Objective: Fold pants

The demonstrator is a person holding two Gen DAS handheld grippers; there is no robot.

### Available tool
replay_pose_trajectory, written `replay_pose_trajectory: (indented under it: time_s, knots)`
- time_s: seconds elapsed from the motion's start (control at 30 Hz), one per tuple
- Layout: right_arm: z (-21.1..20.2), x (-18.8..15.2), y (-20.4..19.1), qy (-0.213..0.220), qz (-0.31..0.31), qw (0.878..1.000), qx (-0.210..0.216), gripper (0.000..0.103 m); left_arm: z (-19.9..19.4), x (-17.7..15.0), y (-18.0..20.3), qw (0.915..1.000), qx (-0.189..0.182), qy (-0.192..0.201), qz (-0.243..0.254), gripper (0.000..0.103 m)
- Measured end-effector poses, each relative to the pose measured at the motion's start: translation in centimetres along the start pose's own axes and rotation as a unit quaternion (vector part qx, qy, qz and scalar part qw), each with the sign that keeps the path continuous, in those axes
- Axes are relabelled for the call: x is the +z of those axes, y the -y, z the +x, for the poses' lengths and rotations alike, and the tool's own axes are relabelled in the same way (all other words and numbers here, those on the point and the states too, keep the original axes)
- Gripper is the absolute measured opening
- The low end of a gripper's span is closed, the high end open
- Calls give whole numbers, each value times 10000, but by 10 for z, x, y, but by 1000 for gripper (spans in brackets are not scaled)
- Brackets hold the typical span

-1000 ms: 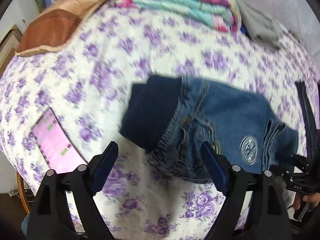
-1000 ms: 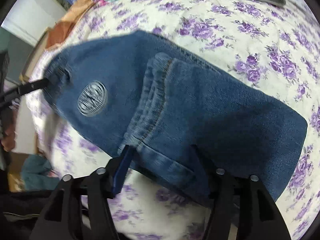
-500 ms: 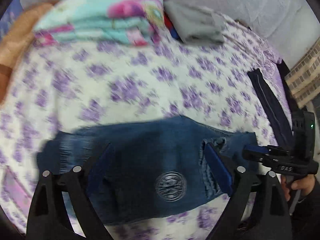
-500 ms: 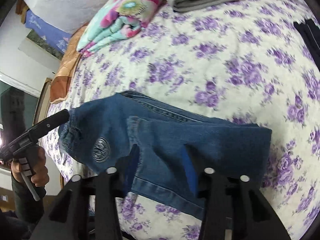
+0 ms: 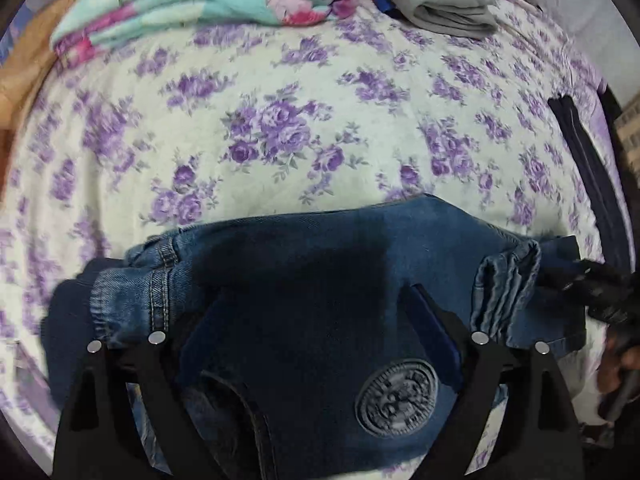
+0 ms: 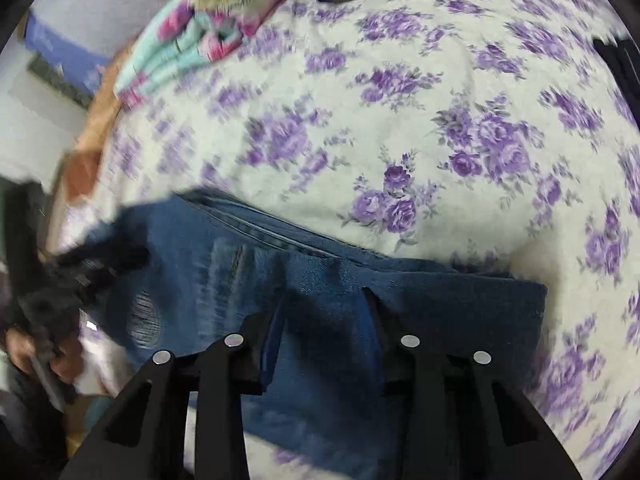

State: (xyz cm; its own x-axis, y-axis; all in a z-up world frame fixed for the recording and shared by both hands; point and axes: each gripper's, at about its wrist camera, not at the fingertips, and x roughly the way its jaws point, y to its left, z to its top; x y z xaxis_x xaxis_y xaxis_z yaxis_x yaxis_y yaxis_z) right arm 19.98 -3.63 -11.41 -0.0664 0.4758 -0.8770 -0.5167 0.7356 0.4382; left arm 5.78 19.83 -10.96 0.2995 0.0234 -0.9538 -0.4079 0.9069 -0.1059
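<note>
Purple roses on a pale bedsheet (image 5: 280,92) fill most of both of my wrist views, spread across a bed. Along its far edge I see a folded turquoise and pink floral blanket (image 5: 208,0) and, just beside it, a folded grey garment (image 5: 444,0); a dark strap-like item (image 5: 592,184) lies at the right edge of the left view. Nearest to me lie the folded jeans (image 5: 320,280), a compact blue denim bundle at the near edge of the bed, its long axis running left to right across both cameras, directly ahead of and under both tools. My left gripper (image 5: 304,320) is spread wide, jaws released, hovering over the bundle's middle with nothing between its fingers that I can call a grasp. My right gripper (image 6: 324,308) sits over the right half of the bundle with its blue pads drawn closer together; denim shows between them, but blur keeps me from telling whether they pinch it. I judge both tools about equally near, the left toward the seamed end, the right toward the plain folded end, so the next fold would likely carry one end across the other. A round embossed badge (image 5: 396,400) marks the denim; its lettering is too small to read.
</note>
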Motion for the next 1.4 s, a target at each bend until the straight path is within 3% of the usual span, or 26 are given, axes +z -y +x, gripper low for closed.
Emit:
replay_pose_trajectory:
  time_s: [0.13, 0.23, 0.37, 0.4, 0.43, 0.5, 0.6, 0.67, 0.73, 0.8, 0.83, 0.87, 0.93, 0.97, 1.0, 1.03, 1.13, 1.2, 1.27, 1.33, 1.4]
  knots:
    - [-33, -7, 9, 368, 162, 9991, 166, 40, -37, -6, 26, 9974, -447, 445, 335, 91]
    - [-43, -8, 30, 562, 535, 9970, 40, 40, -49, -1, 56, 9942, -491, 692, 666, 93]
    - [-55, -10, 50, 771, 920, 9928, 33, 42, -41, 14, 96, 9916, -859, 531, 806, 93]
    - [-58, -12, 53, 828, 982, 9917, 83, 42, -37, 17, 109, 9910, -808, 512, 934, 93]
    - [-61, -13, 57, 878, 1058, 9904, 113, 44, -30, 19, 123, 9913, -474, 472, 1130, 93]
    - [-66, -18, 64, 961, 1189, 9882, 67, 64, -11, 20, 143, 9883, 142, 395, 1466, 93]
    - [-61, -23, 64, 863, 985, 9914, -44, 65, 13, 22, 150, 9894, 227, 150, 1428, 93]
    - [-51, -26, 63, 832, 963, 9915, 255, 64, 30, 24, 142, 9898, 455, -1, 1347, 93]
    - [-37, -30, 74, 794, 1015, 9905, 483, 54, 41, 22, 134, 9897, 358, -42, 1385, 95]
    - [-32, -33, 99, 771, 1227, 9880, 534, 0, 42, 20, 127, 9882, 219, -32, 1514, 94]
    - [-33, -35, 111, 716, 1357, 9868, 515, 0, 41, 22, 121, 9891, 45, -63, 1468, 94]
    - [-35, -37, 121, 693, 1515, 9830, 772, 0, 39, 23, 118, 9897, -41, -76, 1427, 94]
    - [-47, -39, 114, 693, 1380, 9855, 708, 7, 31, 24, 106, 9917, -192, -103, 1268, 93]
    - [-51, -39, 105, 718, 1183, 9887, 570, 26, 27, 22, 104, 9922, -200, -94, 1228, 93]
    - [-57, -38, 92, 752, 964, 9919, 337, 57, 21, 19, 100, 9929, -170, -48, 1177, 93]
    - [-61, -37, 81, 801, 847, 9931, 110, 63, 16, 17, 97, 9935, -145, -2, 1132, 94]
    - [-62, -37, 52, 726, 376, 9960, 347, 63, 5, 9, 91, 9960, -218, 50, 870, 94]
    - [-47, -44, 36, 378, 174, 9981, 453, 67, 13, 2, 91, 9962, -216, -81, 843, 94]
    - [-24, -56, 27, 17, -123, 9997, 191, 70, 30, -7, 88, 9965, -128, -333, 755, 95]
    - [-18, -66, 28, -12, -475, 9989, 11, 68, 30, -17, 87, 9955, -93, -201, 925, 97]
    - [-26, -67, 35, -7, -280, 9996, 54, 67, 25, -26, 83, 9947, 152, -187, 1002, 97]
